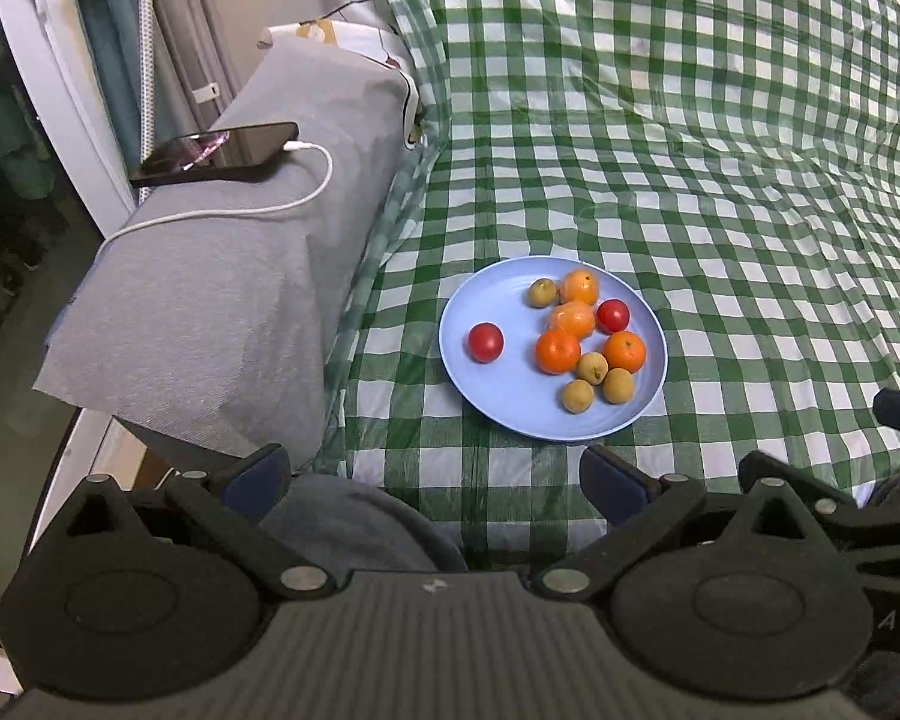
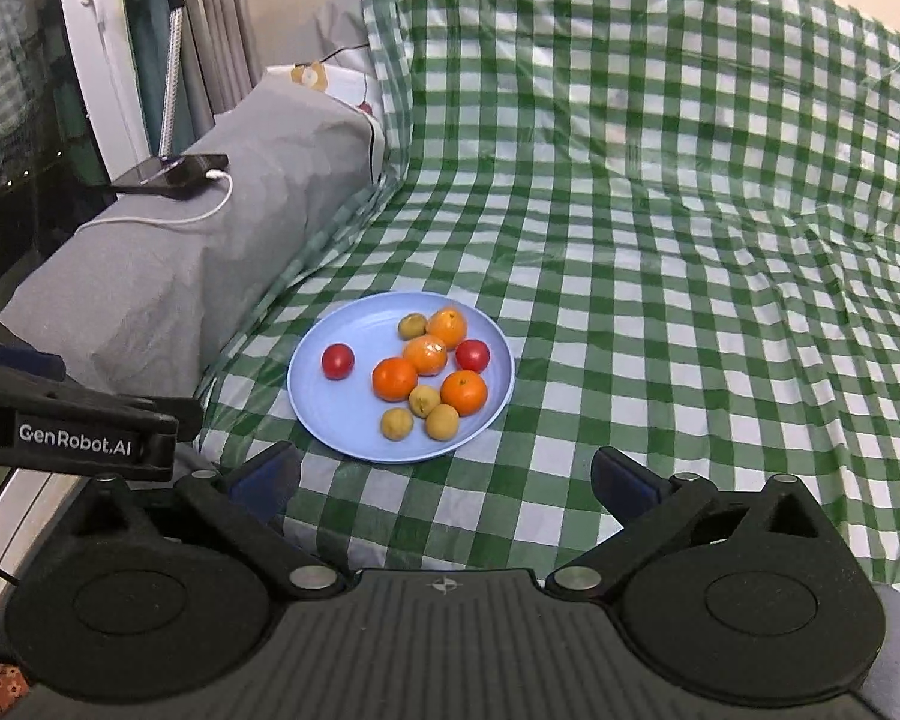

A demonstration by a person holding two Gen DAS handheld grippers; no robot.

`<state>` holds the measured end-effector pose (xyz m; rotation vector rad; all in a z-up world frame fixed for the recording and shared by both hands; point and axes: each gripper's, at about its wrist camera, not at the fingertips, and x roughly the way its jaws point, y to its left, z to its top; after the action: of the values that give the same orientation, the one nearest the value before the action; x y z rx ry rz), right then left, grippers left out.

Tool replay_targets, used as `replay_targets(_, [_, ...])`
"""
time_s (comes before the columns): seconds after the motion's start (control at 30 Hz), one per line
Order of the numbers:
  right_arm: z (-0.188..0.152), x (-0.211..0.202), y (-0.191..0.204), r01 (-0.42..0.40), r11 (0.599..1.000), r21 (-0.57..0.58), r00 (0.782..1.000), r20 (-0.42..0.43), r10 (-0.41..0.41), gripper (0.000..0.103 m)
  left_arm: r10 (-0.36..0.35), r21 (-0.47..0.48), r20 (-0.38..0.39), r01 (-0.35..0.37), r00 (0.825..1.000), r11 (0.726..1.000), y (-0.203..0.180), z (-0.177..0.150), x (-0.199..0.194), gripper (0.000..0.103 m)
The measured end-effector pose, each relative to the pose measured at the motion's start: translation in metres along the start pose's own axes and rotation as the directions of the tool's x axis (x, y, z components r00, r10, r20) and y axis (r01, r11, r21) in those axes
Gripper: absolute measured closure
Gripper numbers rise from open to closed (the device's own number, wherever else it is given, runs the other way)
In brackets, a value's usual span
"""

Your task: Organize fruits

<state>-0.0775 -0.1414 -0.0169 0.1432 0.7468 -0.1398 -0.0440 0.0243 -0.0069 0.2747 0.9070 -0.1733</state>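
Observation:
A light blue plate [image 1: 510, 402] [image 2: 342, 414] rests on the green checked cloth. It carries two red tomatoes, one apart at the left [image 1: 485, 342] [image 2: 337, 361], several orange mandarins [image 1: 558, 351] [image 2: 395, 378] and several small tan fruits [image 1: 578, 396] [image 2: 396, 423]. My left gripper [image 1: 435, 477] hangs open well short of the plate, nothing between its fingers. Equally wide open and empty, my right gripper [image 2: 444, 477] is held back from the plate's near rim. The left gripper's body [image 2: 78, 432] shows at the left edge of the right wrist view.
A grey-covered armrest [image 1: 210, 300] [image 2: 180, 276] runs along the left, with a black phone [image 1: 216, 153] [image 2: 171, 174] and its white cable [image 1: 306, 192] on top. The checked cloth [image 1: 720, 180] [image 2: 690, 240] spreads right and rises up the backrest. A grey trouser leg [image 1: 354, 522] lies below.

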Motion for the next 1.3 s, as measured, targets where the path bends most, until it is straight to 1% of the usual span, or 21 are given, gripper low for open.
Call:
replay_targets(0.3, [-0.005, -0.019, -0.001, 0.021, 1.000, 0.017, 0.998, 0.053, -0.022, 0.001, 0.007, 0.014, 0.014, -0.008, 1.000, 1.000, -0.006, -0.008, -0.013, 0.000])
replay_targets(0.53, [-0.006, -0.022, 0.003, 0.034, 0.999, 0.021, 0.997, 0.068, -0.035, 0.001, 0.001, 0.022, 0.025, -0.001, 1.000, 1.000, -0.007, -0.008, -0.016, 0.000])
replay_targets(0.87, [-0.006, -0.021, 0.007, 0.035, 0.999, 0.004, 0.997, 0.064, -0.035, 0.001, 0.002, 0.018, 0.010, -0.002, 1.000, 1.000, -0.005, -0.009, -0.013, 0.000])
replay_targets(1.3, [-0.006, -0.019, 0.009, 0.034, 0.999, -0.004, 0.998, 0.062, -0.033, 0.001, 0.006, 0.017, 0.010, -0.006, 1.000, 1.000, -0.004, -0.009, -0.012, 0.000])
